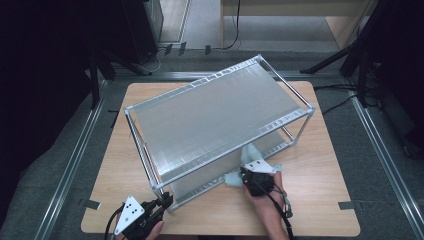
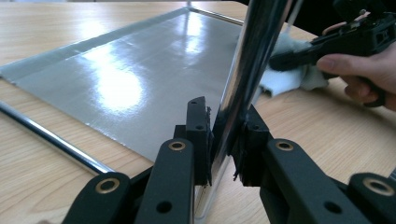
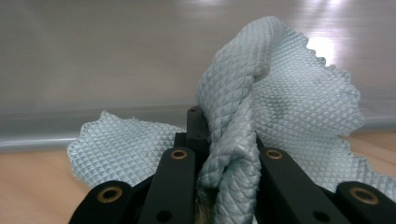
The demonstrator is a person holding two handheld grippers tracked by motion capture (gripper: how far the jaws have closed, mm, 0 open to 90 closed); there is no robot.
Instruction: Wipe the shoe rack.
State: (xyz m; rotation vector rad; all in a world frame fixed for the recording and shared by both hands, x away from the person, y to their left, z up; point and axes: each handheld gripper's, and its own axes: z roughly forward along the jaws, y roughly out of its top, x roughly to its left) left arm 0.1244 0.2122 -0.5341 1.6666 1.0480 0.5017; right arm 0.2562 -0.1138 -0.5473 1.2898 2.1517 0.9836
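Cloth [image 3: 261, 107] pressed against shelf rack [image 1: 220, 107] on table [image 1: 320, 200].

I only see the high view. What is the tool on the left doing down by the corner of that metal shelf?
Observer: The left tool is shut on the chrome corner post, steadying the shelf rack.
Operator: And the blue thing by the other hand?
Observer: It's a cloth with a waffle weave, bunched up between the right tool's jaws.
Operator: Is the bottom shelf dirty?
Observer: In the left tool's view the lower shelf looks shiny, with bright glare. I can't tell about dirt.
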